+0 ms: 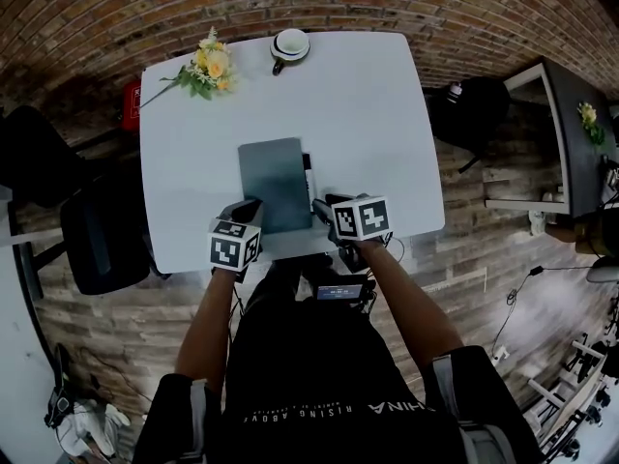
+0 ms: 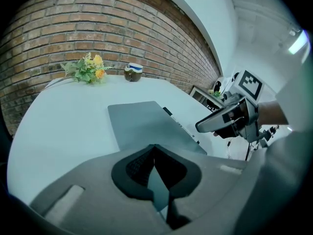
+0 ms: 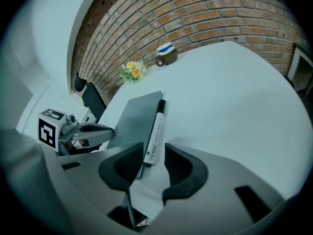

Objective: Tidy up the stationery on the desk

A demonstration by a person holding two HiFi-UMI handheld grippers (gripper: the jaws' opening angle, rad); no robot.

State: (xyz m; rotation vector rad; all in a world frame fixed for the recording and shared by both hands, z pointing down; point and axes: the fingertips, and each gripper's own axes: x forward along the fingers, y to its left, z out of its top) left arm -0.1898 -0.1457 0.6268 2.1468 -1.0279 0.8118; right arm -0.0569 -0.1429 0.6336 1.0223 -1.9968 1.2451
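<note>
One white desk (image 1: pixel 387 114) fills the middle of your head view, with a brick wall beyond its far edge and plank floor around it. Flowers (image 1: pixel 208 66) lie at the far left corner and a cup (image 1: pixel 289 44) stands at the far edge. A black chair (image 1: pixel 97 240) sits off the left side, and a second table (image 1: pixel 571 153) stands well apart to the right. A grey notebook (image 1: pixel 274 182) lies flat near your edge, with the pen (image 1: pixel 308 177) along its right side.

Your left gripper (image 1: pixel 247 208) sits at the notebook's near left corner, and your right gripper (image 1: pixel 320 207) at the pen's near end. From above you cannot read either set of jaws. Your left gripper view shows its jaws closed together with nothing between them. Your right gripper view shows its jaws apart, with the pen's near end lying loose between the pads, not gripped. Only that view shows the print on the pen's white barrel and the black cap at its far end.
</note>
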